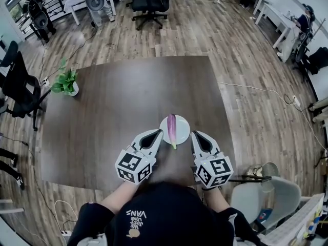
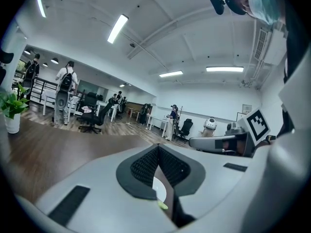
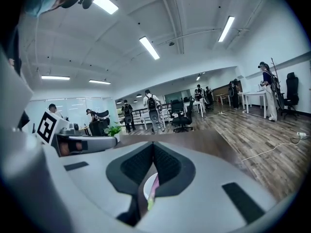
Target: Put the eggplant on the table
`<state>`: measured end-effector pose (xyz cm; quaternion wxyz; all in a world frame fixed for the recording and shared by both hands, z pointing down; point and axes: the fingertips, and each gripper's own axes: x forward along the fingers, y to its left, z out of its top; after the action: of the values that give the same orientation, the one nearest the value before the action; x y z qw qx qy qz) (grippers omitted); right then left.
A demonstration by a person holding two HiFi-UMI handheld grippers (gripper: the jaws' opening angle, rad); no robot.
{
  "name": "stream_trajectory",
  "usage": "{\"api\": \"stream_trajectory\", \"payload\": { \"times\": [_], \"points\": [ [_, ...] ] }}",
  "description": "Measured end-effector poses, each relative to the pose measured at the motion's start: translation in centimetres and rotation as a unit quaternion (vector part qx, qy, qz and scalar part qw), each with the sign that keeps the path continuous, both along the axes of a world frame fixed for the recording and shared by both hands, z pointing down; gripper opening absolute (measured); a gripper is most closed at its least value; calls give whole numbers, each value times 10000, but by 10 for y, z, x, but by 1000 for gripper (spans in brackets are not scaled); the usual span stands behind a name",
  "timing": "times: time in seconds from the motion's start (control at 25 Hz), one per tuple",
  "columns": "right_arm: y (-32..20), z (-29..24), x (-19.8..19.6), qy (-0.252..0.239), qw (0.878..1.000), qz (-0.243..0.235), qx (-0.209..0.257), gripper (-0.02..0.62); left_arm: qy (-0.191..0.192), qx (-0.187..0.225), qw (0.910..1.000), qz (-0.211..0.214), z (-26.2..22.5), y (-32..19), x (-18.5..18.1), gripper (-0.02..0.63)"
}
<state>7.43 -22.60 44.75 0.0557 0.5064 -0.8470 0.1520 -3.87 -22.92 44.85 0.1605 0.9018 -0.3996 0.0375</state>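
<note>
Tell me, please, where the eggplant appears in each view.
Head view: eggplant at lower centre, on the white plate.
Left gripper view: only its green tip, low between the jaws.
Right gripper view: purple sliver low between the jaws.
Shared landmark: that plate, visible in all three.

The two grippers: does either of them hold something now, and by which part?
Nothing is held. The left gripper and the right gripper have their jaws shut on nothing. The eggplant lies free on the plate between them.

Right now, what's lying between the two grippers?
In the head view, a white plate carrying the eggplant lies between the left gripper and the right gripper, both shut.
</note>
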Motion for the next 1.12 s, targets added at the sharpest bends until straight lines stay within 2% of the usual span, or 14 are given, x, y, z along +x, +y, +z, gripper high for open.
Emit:
{"api": "stream_trajectory", "payload": {
  "times": [0.36, 0.72, 0.88, 1.12],
  "points": [
    [1, -2, 2, 143, 9999, 2, 3, 18, 67, -53, 9999, -106, -2, -1, -3, 11],
    [5, -5, 7, 71, 10000, 13, -14, 18, 89, -58, 9999, -107, -4, 2, -1, 11],
    [6, -9, -5, 186, 9997, -61, 139, 18, 105, 104, 9996, -237, -11, 7, -15, 11],
    [13, -11, -39, 159, 9992, -299, 197, 18, 60, 110, 9989, -455, -8, 26, -48, 11]
  ]
}}
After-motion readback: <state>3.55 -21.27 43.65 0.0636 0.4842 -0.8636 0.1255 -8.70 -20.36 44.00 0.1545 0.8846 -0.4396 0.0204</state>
